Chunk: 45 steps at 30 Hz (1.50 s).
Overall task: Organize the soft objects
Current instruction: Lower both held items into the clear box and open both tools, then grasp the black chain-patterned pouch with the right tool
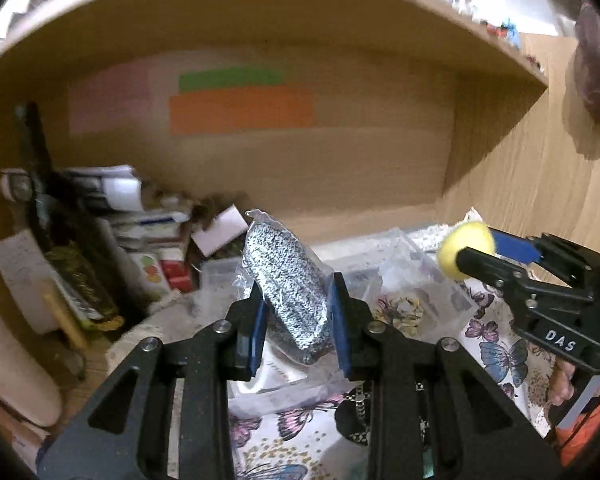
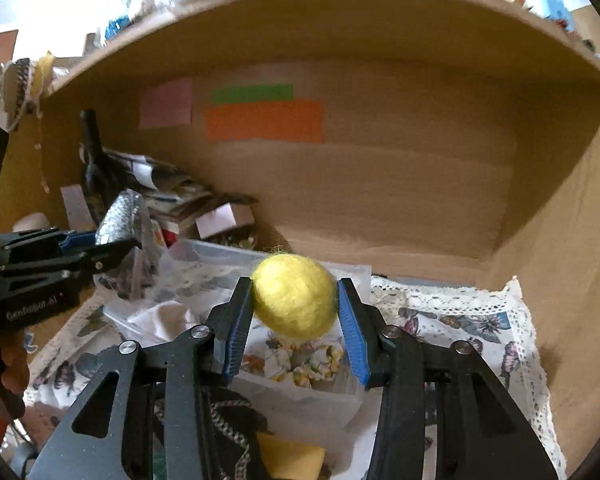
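My left gripper (image 1: pixel 298 312) is shut on a silver-grey knitted pad in a clear plastic wrapper (image 1: pixel 284 284), held above a clear plastic box (image 1: pixel 400 256). The pad also shows at the left of the right wrist view (image 2: pixel 118 220). My right gripper (image 2: pixel 294 312) is shut on a yellow felt ball (image 2: pixel 294 296), held above the same clear box (image 2: pixel 324 388). In the left wrist view the ball (image 1: pixel 466 248) and right gripper (image 1: pixel 512 256) are at the right.
I am inside a wooden shelf bay with coloured paper notes (image 1: pixel 240 110) on its back wall. A butterfly-print cloth with lace edge (image 2: pixel 472 324) covers the floor. A cluttered pile of boxes and papers (image 1: pixel 100 240) fills the left. A yellow sponge (image 2: pixel 292 460) lies near the bottom.
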Available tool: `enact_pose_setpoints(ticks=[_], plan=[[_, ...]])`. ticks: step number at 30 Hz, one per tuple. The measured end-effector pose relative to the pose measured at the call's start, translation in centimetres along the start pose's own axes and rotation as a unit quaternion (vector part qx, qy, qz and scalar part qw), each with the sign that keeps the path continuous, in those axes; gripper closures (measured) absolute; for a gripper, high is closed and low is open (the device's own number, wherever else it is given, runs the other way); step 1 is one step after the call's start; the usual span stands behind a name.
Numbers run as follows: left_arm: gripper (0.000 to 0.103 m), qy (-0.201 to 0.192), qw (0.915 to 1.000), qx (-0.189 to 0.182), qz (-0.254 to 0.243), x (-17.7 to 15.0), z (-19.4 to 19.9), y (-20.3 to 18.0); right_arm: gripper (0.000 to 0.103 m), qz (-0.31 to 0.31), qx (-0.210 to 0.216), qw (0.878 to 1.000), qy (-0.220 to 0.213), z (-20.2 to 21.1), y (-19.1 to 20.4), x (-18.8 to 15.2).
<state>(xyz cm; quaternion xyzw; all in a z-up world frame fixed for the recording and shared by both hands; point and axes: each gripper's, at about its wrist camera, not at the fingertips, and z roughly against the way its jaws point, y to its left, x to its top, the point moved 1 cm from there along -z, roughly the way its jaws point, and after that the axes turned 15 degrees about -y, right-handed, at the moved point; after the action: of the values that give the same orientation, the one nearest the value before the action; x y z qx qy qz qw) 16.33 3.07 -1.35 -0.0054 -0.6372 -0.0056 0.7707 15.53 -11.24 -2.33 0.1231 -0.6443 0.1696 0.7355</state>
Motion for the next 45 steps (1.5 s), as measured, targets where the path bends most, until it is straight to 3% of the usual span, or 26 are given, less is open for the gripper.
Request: enact_pose_setpoints(ticks=[10, 14, 19, 23, 25, 36, 40, 45], plan=[[0.074, 0.104, 0.9940, -0.023, 0.025, -4.2, -7.0, 0.1, 0.064, -0.025, 0.012, 0.997, 0.077, -4.7, -0.4, -3.3], [0.074, 0.122, 0.9914, -0.028, 0.038, -5.2, -8.0, 0.4, 0.064, -0.021, 0.020, 0.994, 0.101, -5.8, -0.1, -4.2], [0.070, 0.120, 0.9924, -0.021, 0.019, -5.5, -7.9, -0.4, 0.060, -0.005, 0.015, 0.994, 0.112, -6.2, 0.3, -4.6], [0.048, 0.122, 0.9922, -0.020, 0.013, -5.3, -7.7, -0.8, 0.051, -0.001, 0.010, 0.994, 0.106, -5.8, 0.3, -4.3], [0.043, 0.114, 0.9932, -0.018, 0.012, -5.1, -7.2, -0.9, 0.046, -0.002, 0.007, 0.996, 0.093, -5.1, 0.1, -3.7], [0.002, 0.031, 0.9995, -0.011, -0.001, -1.2, -1.2, -1.4, 0.039, -0.010, 0.005, 0.999, 0.037, -0.4, -0.2, -1.1], [0.001, 0.001, 1.0000, -0.005, -0.003, -0.6, 1.1, -1.6, 0.037, -0.006, 0.006, 1.000, 0.027, 1.4, 0.0, -1.3], [0.001, 0.010, 0.9998, -0.014, 0.003, -1.4, 2.3, -1.8, 0.035, -0.005, 0.009, 1.000, 0.030, 3.2, 0.1, -2.5]])
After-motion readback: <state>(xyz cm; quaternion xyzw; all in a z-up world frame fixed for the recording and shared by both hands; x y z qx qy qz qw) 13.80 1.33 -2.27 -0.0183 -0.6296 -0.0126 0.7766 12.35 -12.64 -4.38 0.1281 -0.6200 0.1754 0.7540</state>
